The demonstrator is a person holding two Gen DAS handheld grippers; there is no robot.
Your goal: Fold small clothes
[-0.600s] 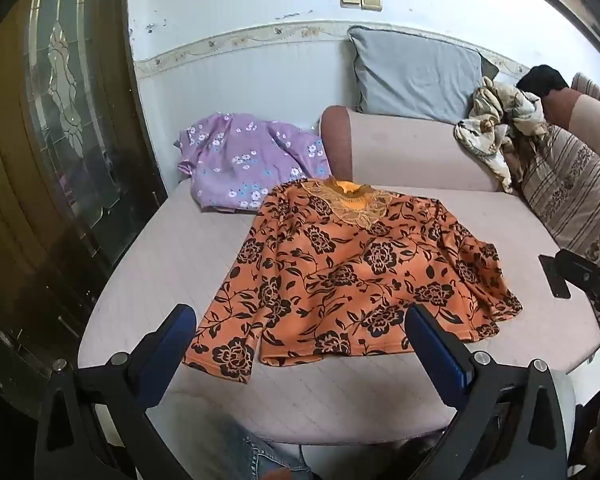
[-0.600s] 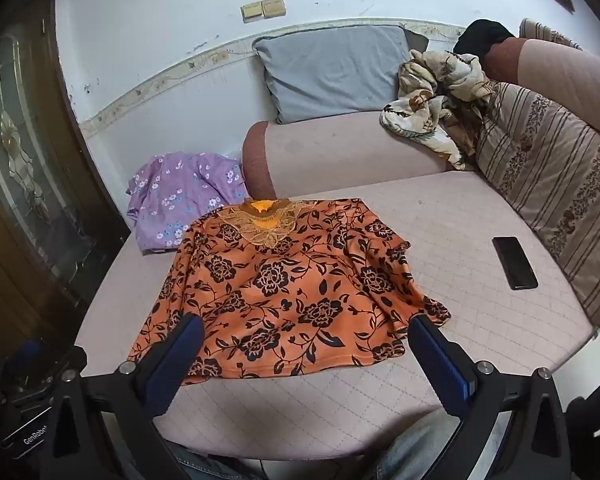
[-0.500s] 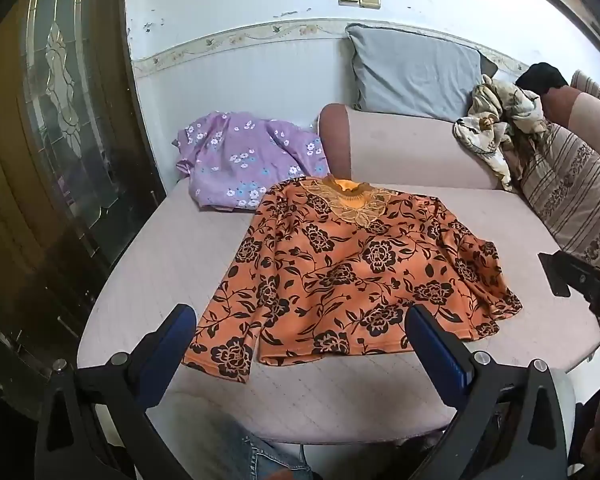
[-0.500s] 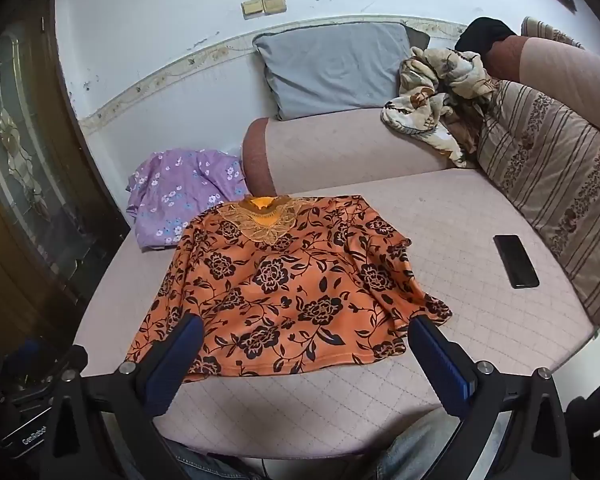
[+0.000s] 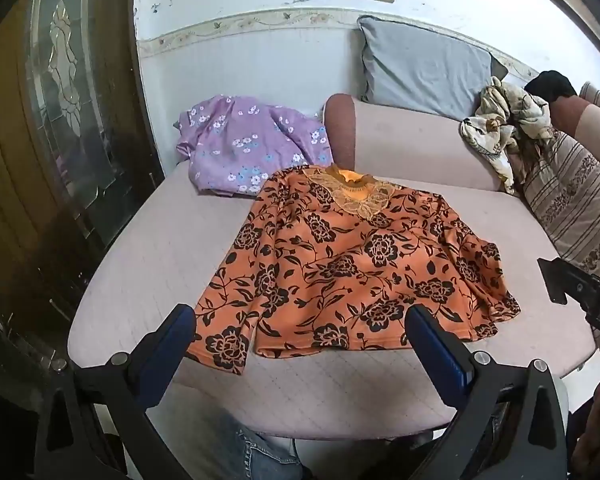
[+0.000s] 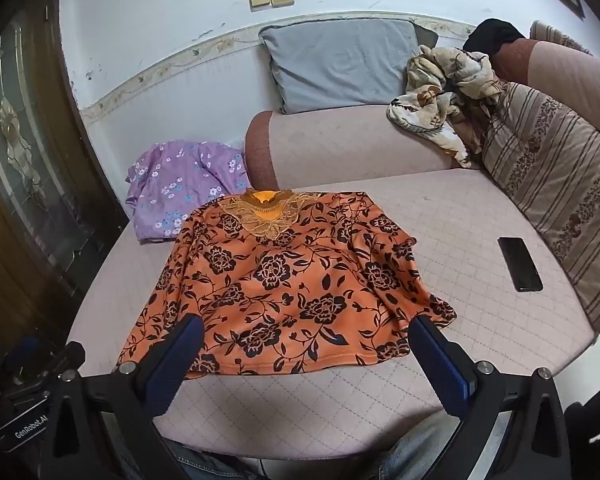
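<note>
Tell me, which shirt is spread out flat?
The orange flowered shirt, lying flat in front. The purple flowered one sits crumpled behind it by the wall.

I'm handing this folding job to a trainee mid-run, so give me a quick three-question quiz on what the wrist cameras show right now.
1. True or false: the orange floral top is already folded in half.
2. What lies on the sofa seat to the right of the top? A) a remote B) a black phone C) a book
3. Fill in: the left hand-held gripper and the right hand-held gripper both have jaws that are ____, holding nothing.

Key: 1. False, it lies spread flat, neckline toward the backrest. 2. B. 3. Open.
</note>
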